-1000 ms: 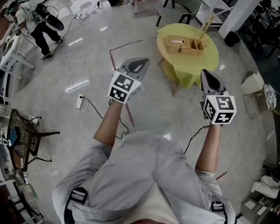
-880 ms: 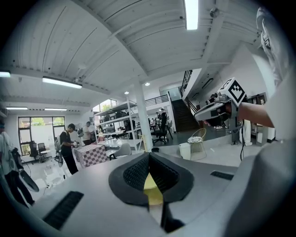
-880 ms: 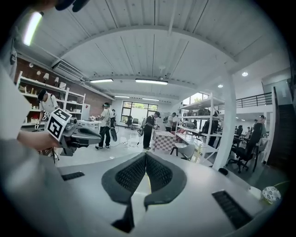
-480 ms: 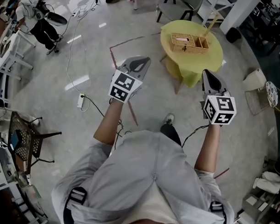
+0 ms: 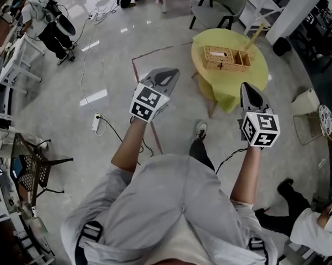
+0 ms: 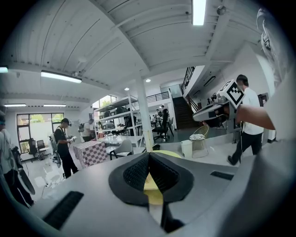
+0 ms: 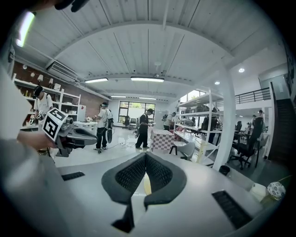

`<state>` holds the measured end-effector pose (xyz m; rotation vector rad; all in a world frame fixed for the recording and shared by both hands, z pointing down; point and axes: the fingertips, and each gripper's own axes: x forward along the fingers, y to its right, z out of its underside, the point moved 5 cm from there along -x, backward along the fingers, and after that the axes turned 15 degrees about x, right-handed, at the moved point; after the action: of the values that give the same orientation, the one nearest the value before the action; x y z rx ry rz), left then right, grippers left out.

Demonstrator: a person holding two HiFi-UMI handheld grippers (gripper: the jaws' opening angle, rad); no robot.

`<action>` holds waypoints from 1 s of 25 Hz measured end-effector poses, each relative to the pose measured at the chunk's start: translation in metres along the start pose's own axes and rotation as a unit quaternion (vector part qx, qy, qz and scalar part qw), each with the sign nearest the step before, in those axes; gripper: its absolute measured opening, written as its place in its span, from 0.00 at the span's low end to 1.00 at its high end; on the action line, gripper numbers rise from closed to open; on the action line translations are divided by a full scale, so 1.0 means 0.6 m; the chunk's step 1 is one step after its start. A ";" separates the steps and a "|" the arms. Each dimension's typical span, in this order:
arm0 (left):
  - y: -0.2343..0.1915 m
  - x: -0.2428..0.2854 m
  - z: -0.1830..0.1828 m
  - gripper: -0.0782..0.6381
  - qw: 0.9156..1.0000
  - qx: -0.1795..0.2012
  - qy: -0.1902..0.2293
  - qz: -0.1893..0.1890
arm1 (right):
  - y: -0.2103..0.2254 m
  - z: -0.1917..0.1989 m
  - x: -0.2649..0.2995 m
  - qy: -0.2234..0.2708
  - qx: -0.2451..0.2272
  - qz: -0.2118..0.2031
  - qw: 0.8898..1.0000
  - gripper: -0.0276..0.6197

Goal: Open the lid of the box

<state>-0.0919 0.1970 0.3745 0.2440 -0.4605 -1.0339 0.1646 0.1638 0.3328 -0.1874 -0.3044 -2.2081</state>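
Observation:
A wicker box (image 5: 227, 57) with compartments stands on a round table with a yellow cloth (image 5: 233, 82), ahead of me in the head view. My left gripper (image 5: 167, 73) is held out at waist height, well left of the table, jaws shut and empty. My right gripper (image 5: 246, 87) is also shut on nothing and hangs over the near edge of the yellow cloth. In the left gripper view the yellow table (image 6: 155, 187) shows through the gap behind the shut tips (image 6: 149, 154). The right gripper view looks out across the hall past its closed tips (image 7: 146, 155).
Red tape lines (image 5: 151, 90) and a white power strip (image 5: 95, 121) with cables lie on the grey floor. A wire chair (image 5: 29, 168) stands at left, a grey chair (image 5: 211, 11) behind the table. People stand around: one at far left (image 5: 47, 22), one at lower right (image 5: 309, 224).
I have stepped forward: the table and box have shifted slightly right and nearer, my shoe shows below. A person has come into view at lower right. Both grippers stay shut.

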 end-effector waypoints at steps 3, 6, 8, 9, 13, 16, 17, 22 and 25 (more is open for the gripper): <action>-0.020 0.052 -0.012 0.15 1.000 0.000 -0.001 -0.001 | 0.040 -0.017 0.039 0.002 0.001 -0.002 1.000 0.08; -0.034 0.110 -0.029 0.15 1.000 0.001 -0.004 0.002 | 0.082 -0.027 0.078 -0.006 0.000 -0.010 1.000 0.08; -0.043 0.150 -0.037 0.15 1.000 0.001 -0.007 0.004 | 0.112 -0.033 0.106 -0.012 0.001 -0.016 1.000 0.08; -0.048 0.170 -0.039 0.15 1.000 0.000 -0.008 0.003 | 0.127 -0.035 0.119 -0.015 0.002 -0.019 1.000 0.08; -0.072 0.244 -0.046 0.15 1.000 -0.008 -0.016 0.001 | 0.180 -0.050 0.176 -0.024 0.003 -0.029 0.999 0.08; -0.088 0.298 -0.048 0.15 1.000 -0.014 -0.021 0.000 | 0.218 -0.062 0.216 -0.031 0.003 -0.037 0.999 0.08; -0.093 0.316 -0.047 0.15 1.000 -0.014 -0.023 0.000 | 0.232 -0.066 0.230 -0.034 0.004 -0.039 0.999 0.08; -0.120 0.388 -0.063 0.15 0.999 -0.023 -0.027 -0.004 | 0.287 -0.087 0.285 -0.040 0.008 -0.049 0.998 0.08; -0.135 0.430 -0.070 0.15 0.999 -0.025 -0.029 -0.006 | 0.317 -0.097 0.315 -0.042 0.011 -0.056 0.998 0.08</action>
<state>-0.0238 -0.0682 0.3698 0.1724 -0.4841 -1.0649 0.1994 -0.1075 0.3513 -0.2572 -0.3947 -2.3093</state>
